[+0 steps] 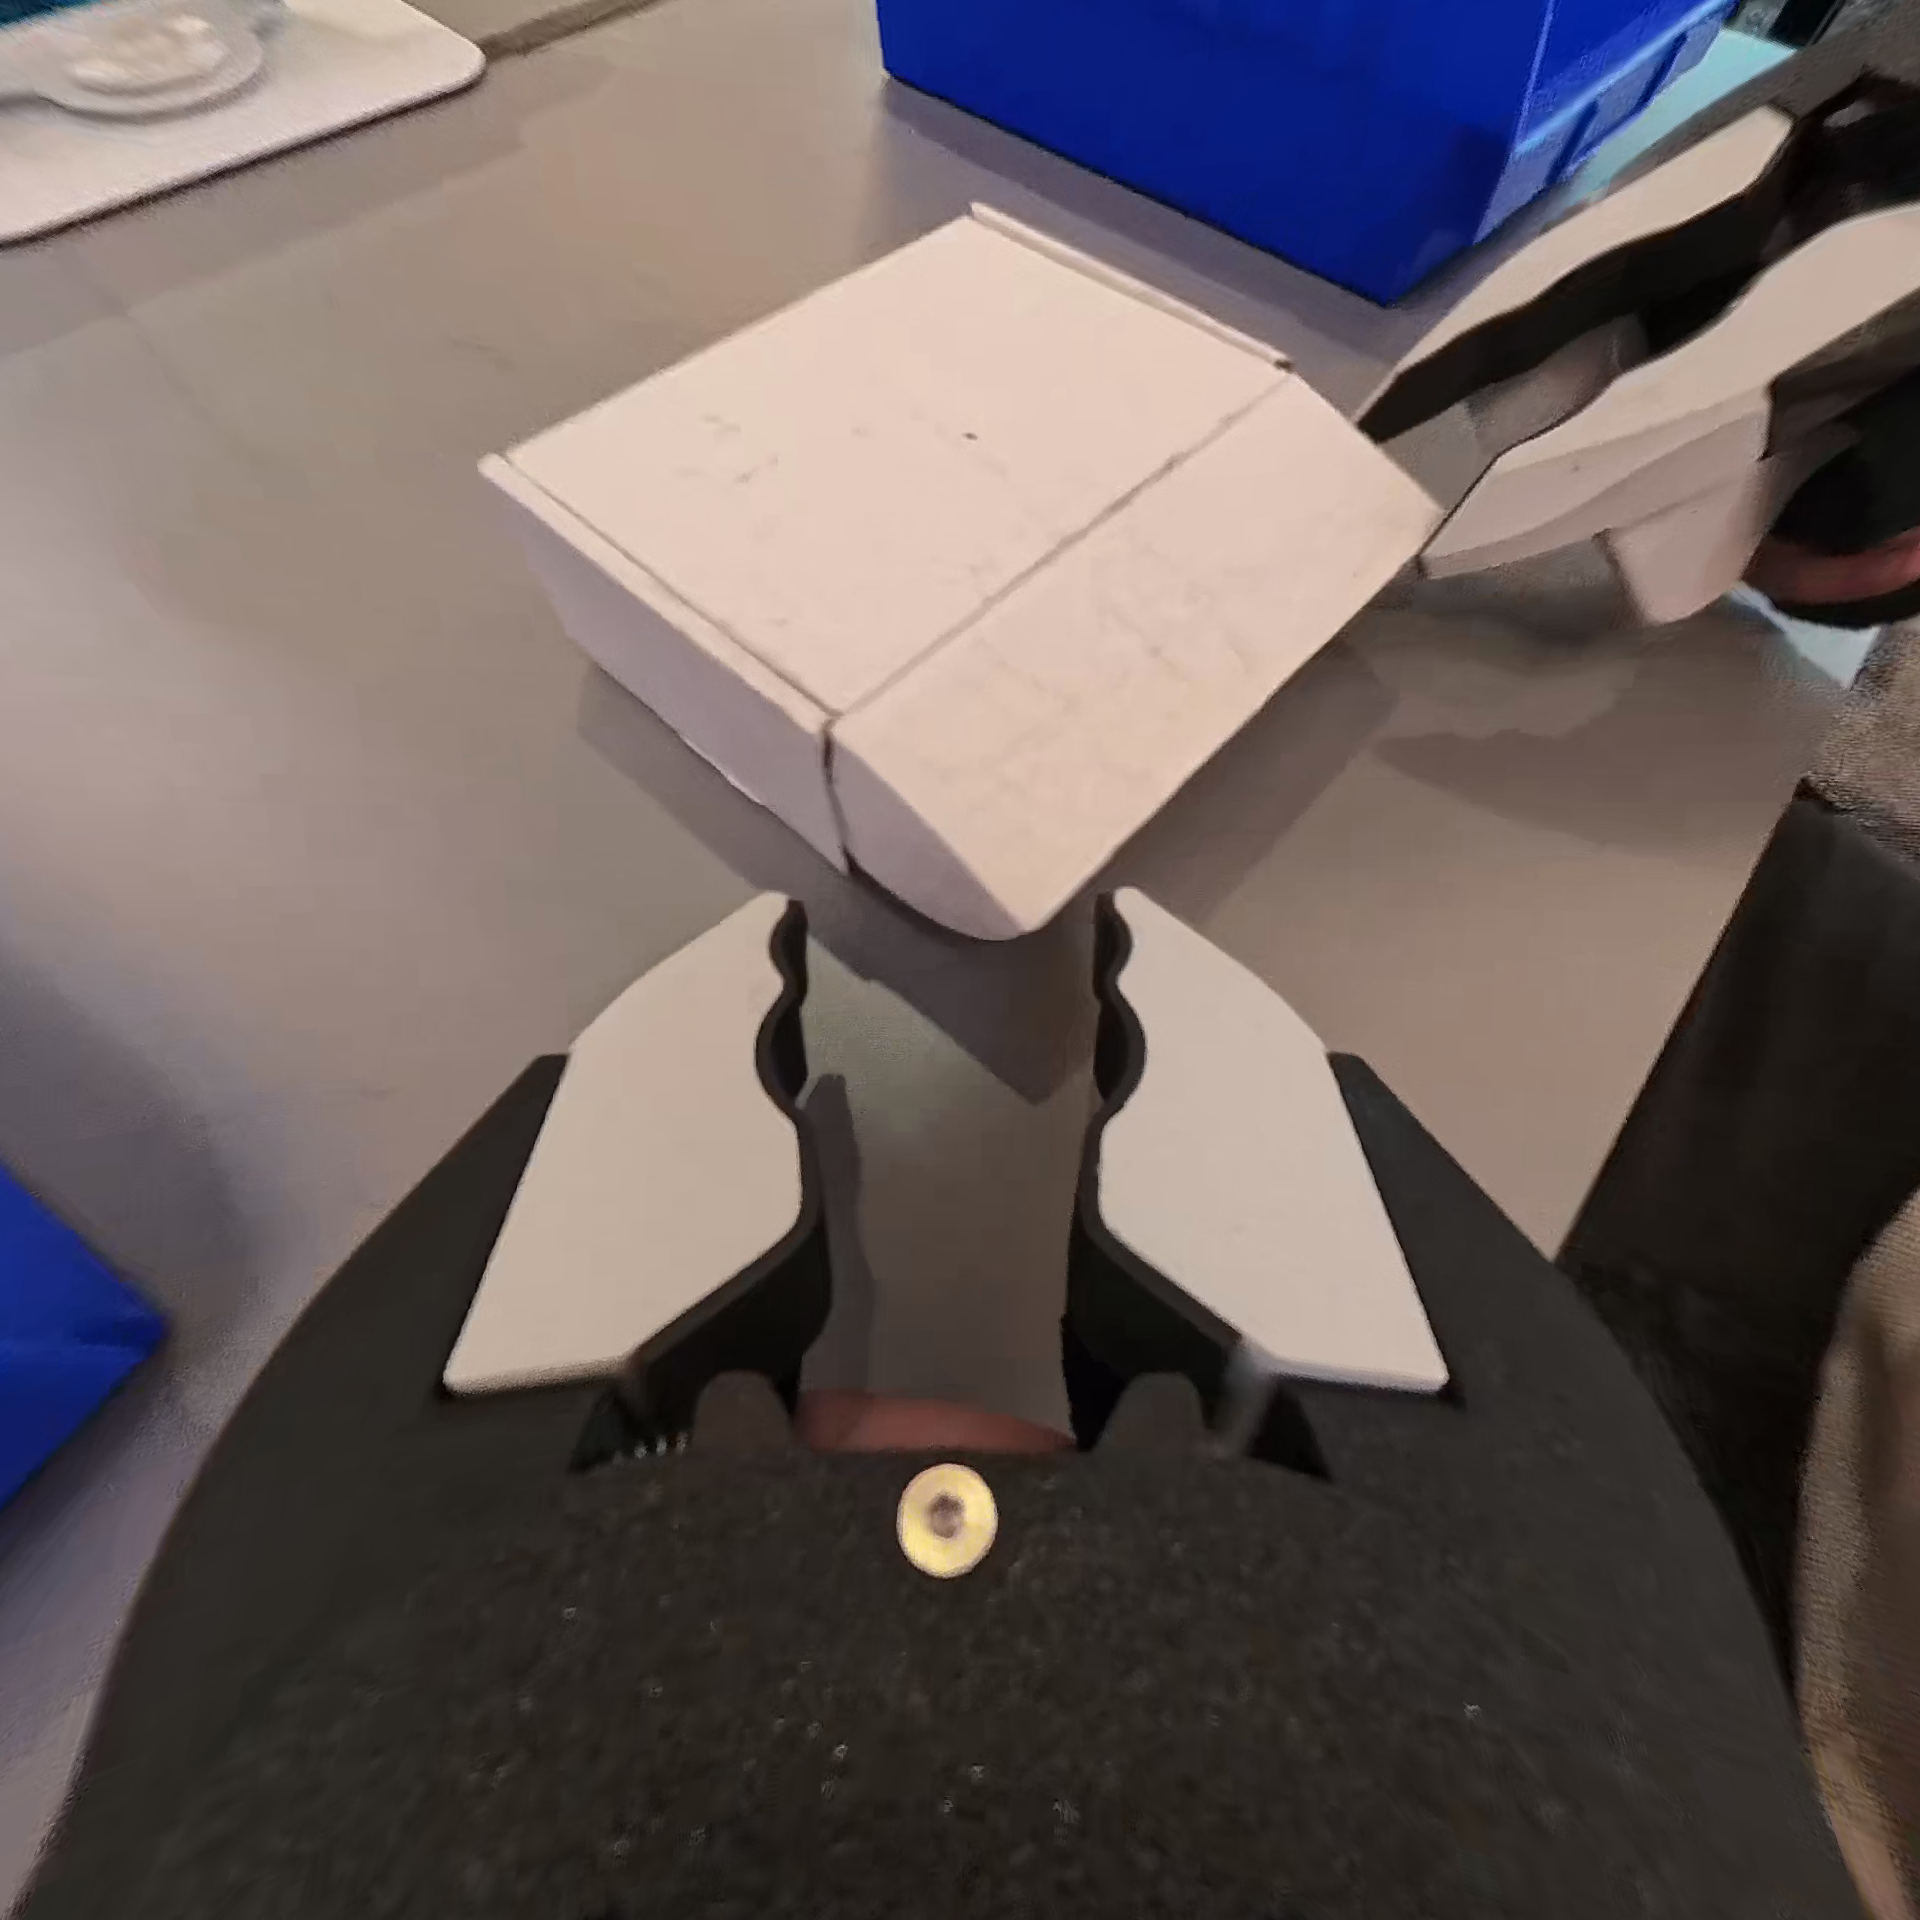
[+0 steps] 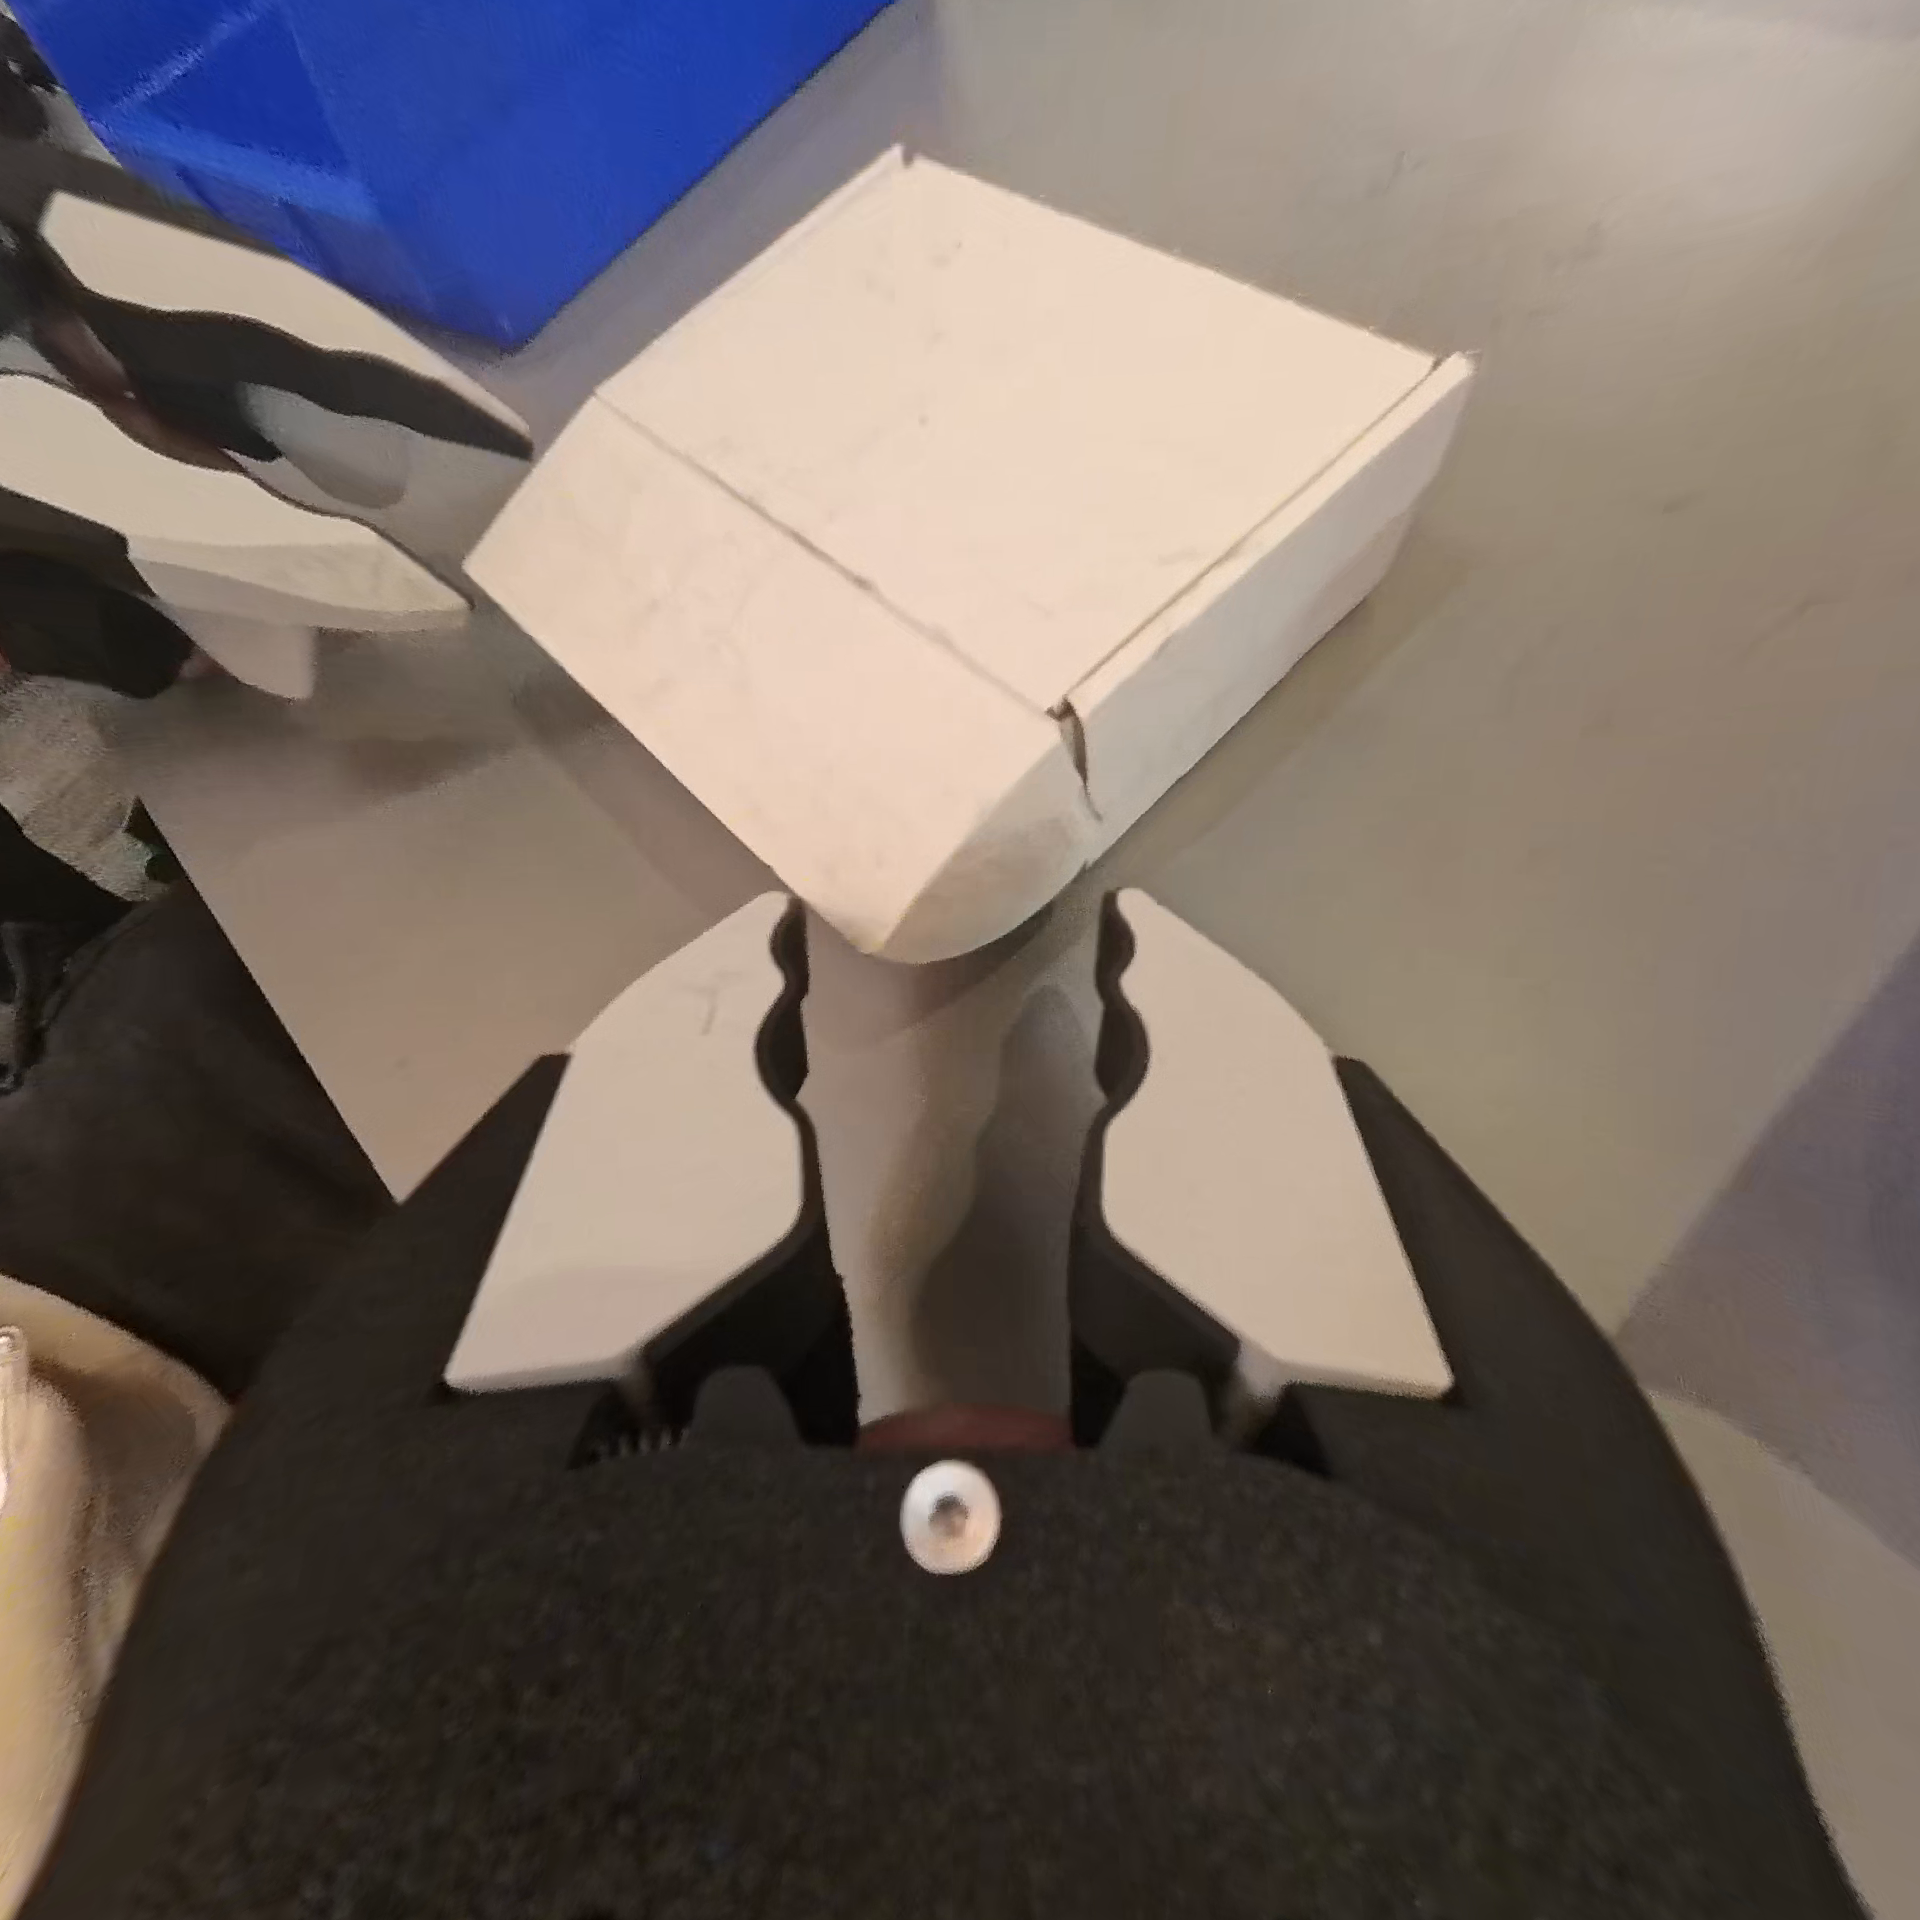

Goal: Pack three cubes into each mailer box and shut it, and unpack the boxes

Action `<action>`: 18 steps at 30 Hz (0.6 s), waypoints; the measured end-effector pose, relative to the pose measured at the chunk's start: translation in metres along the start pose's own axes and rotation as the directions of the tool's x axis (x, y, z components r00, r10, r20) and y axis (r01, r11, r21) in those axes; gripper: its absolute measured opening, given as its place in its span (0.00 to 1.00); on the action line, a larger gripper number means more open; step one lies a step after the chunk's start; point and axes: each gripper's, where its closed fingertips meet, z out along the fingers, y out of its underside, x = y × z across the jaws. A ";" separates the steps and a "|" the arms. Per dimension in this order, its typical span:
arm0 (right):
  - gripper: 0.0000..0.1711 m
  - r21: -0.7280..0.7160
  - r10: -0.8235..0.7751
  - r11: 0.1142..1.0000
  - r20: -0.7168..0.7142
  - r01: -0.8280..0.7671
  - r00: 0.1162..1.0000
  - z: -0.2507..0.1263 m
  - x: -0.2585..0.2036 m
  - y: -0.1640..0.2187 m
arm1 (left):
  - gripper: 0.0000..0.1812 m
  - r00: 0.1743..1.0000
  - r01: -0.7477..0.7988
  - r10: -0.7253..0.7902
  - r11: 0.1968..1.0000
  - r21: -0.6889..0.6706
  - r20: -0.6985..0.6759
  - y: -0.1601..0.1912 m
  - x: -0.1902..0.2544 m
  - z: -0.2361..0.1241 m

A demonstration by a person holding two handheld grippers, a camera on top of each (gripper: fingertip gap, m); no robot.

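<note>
The grey tabletop (image 1: 312,499) carries everything, with a big blue plastic bin (image 1: 1299,114) at the far side and a white cardboard mailer box (image 1: 914,520) sitting just in front of it. The box lid is down, but its front flap sticks out at an angle instead of being tucked in. You've got both tools low and angled down at the box from opposite corners. Your left hand-held gripper (image 1: 945,935) has its white fingers (image 1: 675,1122) spread apart, nothing between them, and the flap's near corner sits right at the tips, whether touching I can't tell. Your right hand-held gripper (image 2: 945,935) is the same deal: fingers parted, empty, with the flap's other corner just ahead of the tips. In the left wrist view, the right one's tips sit right by the flap's far edge. A pale mat (image 1: 208,104) lies far left.
</note>
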 end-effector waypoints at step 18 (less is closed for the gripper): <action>0.48 -0.123 0.128 0.988 0.267 -0.098 0.955 0.028 0.016 -0.017 | 0.42 0.982 0.086 -0.091 0.996 -0.035 -0.166 -0.018 -0.018 0.014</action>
